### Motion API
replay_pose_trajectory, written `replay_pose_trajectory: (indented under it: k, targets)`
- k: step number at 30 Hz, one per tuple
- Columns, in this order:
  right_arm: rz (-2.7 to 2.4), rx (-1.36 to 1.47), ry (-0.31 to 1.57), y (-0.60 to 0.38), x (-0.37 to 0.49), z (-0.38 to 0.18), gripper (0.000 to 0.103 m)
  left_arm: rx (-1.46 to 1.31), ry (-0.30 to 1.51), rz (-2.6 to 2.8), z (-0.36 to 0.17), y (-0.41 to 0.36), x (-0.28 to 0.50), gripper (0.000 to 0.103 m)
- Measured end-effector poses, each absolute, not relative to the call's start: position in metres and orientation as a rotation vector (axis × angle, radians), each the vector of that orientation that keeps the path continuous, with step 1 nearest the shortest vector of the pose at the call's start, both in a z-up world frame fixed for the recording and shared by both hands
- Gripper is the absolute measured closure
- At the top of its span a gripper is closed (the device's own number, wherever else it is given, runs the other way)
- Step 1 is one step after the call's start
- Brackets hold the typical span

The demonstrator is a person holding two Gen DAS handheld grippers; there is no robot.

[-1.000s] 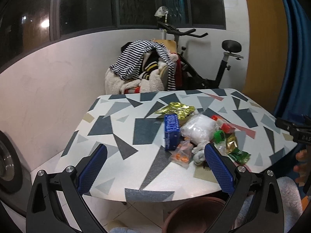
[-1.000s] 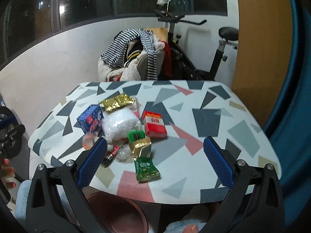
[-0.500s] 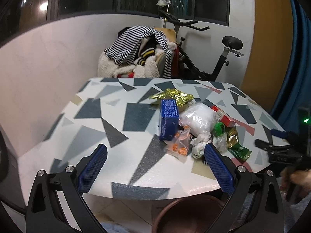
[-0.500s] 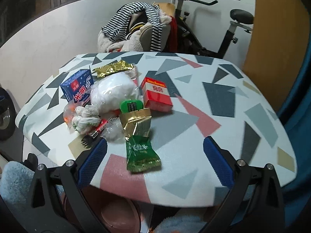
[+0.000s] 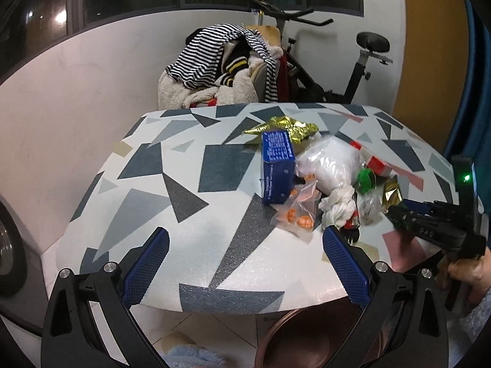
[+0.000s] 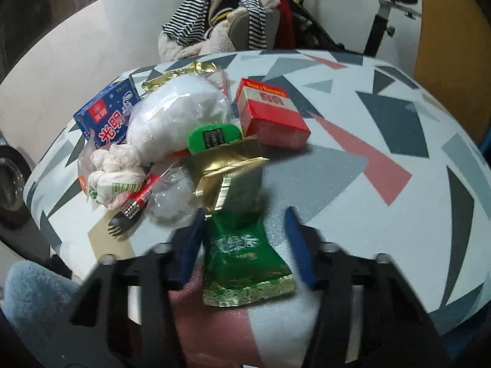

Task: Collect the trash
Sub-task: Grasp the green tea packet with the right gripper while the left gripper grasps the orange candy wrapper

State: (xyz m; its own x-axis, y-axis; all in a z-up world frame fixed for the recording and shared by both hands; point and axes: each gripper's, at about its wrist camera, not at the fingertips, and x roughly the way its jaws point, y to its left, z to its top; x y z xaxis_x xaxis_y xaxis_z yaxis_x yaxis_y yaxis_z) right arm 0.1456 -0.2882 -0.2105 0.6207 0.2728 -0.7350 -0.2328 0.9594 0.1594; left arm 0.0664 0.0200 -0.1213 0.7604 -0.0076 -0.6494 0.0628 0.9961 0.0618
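Right wrist view first: my right gripper (image 6: 245, 242) has its blue fingers (image 6: 299, 245) spread wide on either side of one green tea packet (image 6: 245, 260), not pinching it yet as far as I can tell, though that view is smeared. The packet lies flat near the front edge of the table (image 6: 383, 128), glossy green with white characters and a gold patterned strip along its near end.

Counting the rest of the pile: one gold foil wrapper (image 6: 230, 171) folded and touching the far end of the green packet, one green lid-looking thing (image 6: 214, 136), one red box (image 6: 271, 113), one blue box (image 6: 107, 116), one puffy white bag (image 6: 178, 116), one crumpled tissue wad (image 6: 115, 178), one black plastic fork (image 6: 122, 224). A second gold wrapper (image 5: 285, 125) sits at the back of the pile, and there's one clear baggie (image 5: 299, 211) holding a few orange pieces, just beside the blue box.

My left gripper (image 5: 245, 263) hangs at the near left edge of the table with fingers wide apart, holding nothing. One brown bin (image 5: 294, 337) sits below the table edge.
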Motion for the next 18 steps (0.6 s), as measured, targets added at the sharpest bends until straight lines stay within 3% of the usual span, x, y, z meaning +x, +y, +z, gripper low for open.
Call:
replay_pose_trajectory:
  k: [6, 10, 18]
  targets:
    - [0.304, 0.102, 0.732, -0.307, 0.122, -0.200, 0.073, -0.025, 0.758, -0.090, -0.133, 0.024, 0.077, 0.007]
    - [0.292, 0.164, 0.682, -0.321, 0.111, -0.201, 0.074, -0.145, 0.817, -0.156, -0.144, 0.027, 0.097, 0.033]
    - [0.314, 0.153, 0.659, -0.319, 0.108, -0.201, 0.075, -0.189, 0.901, -0.229, -0.167, 0.007, 0.147, 0.049]
